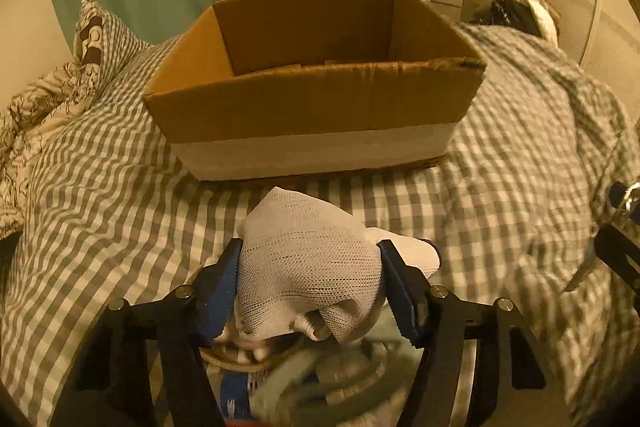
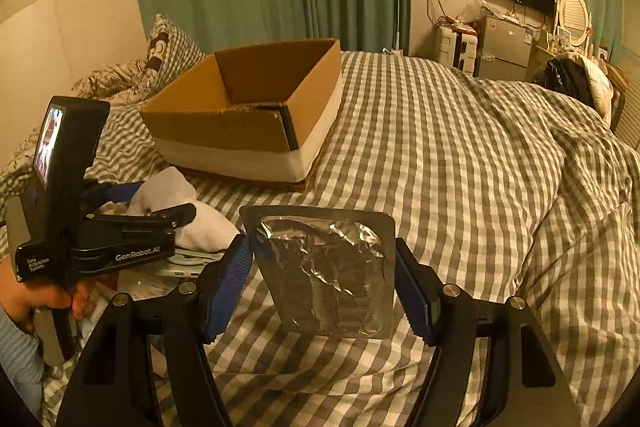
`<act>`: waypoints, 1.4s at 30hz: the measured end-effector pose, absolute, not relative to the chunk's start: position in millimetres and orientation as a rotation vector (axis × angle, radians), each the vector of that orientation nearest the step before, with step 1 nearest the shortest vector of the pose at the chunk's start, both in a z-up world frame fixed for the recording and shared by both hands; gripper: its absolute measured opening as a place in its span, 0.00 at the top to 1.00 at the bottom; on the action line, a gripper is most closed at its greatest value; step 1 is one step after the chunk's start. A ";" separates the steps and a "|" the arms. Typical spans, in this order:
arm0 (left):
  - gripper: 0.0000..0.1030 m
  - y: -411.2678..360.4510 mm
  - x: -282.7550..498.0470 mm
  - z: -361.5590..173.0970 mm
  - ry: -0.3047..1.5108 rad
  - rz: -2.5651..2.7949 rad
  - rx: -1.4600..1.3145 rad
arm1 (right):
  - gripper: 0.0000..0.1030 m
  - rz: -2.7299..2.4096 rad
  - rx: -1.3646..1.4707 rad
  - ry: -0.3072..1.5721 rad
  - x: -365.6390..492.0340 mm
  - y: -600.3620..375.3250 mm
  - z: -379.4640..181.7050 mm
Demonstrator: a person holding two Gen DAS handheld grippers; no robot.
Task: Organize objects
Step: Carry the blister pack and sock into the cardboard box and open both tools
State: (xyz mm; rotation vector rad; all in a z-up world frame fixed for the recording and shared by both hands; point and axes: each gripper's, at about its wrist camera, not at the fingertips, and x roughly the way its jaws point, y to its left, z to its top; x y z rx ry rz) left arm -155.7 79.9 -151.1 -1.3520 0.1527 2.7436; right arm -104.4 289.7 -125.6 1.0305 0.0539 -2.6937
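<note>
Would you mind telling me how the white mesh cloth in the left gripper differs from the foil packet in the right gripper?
The white mesh cloth is soft, knitted and bunched into folds, while the foil packet is a flat, stiff-looking sheet with a crinkled metallic face. The cloth is matte white; the packet is shiny silver-grey. The cloth bulges out past the fingers, whereas the packet stands on edge as a thin slab. Both are held between blue-padded fingers over the checked bedspread, short of the cardboard box.

The light is dim and yellow. Edges bend round and go dark (fisheye). The left view is blurry low down.
</note>
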 end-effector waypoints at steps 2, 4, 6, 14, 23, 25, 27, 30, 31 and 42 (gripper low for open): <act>0.35 77.3 -146.5 -138.9 0.134 2.755 -1.324 | 0.33 -2.704 1.015 0.070 -99.0 289.2 -116.8; 0.35 75.1 -135.1 -123.4 0.117 2.768 -1.272 | 0.33 -2.715 0.992 0.086 -92.7 288.7 -108.7; 0.35 73.8 -124.7 -106.5 0.101 2.770 -1.211 | 0.33 -2.722 0.968 0.099 -85.1 286.6 -95.9; 0.35 62.7 -102.9 -24.9 0.105 2.791 -0.983 | 0.33 -2.703 0.846 0.151 -65.4 270.7 -36.6; 0.35 42.9 -138.0 42.0 0.072 2.886 -0.826 | 0.33 -2.680 0.690 0.134 -104.3 253.5 38.2; 0.35 42.5 -155.6 49.1 0.086 2.908 -0.809 | 0.33 -2.664 0.668 0.095 -123.2 251.2 50.5; 0.35 43.0 -172.4 51.9 0.093 2.913 -0.808 | 0.33 -2.656 0.649 0.088 -143.1 247.3 59.1; 0.35 43.4 -200.3 50.1 0.083 2.931 -0.824 | 0.33 -2.656 0.649 0.095 -184.0 236.1 64.9; 0.35 42.3 -210.5 47.0 0.075 2.936 -0.834 | 0.33 -2.647 0.655 0.078 -194.9 234.0 64.7; 0.35 48.0 -290.4 -32.4 0.140 2.870 -1.025 | 0.33 -2.585 0.870 -0.080 -305.2 224.5 -10.5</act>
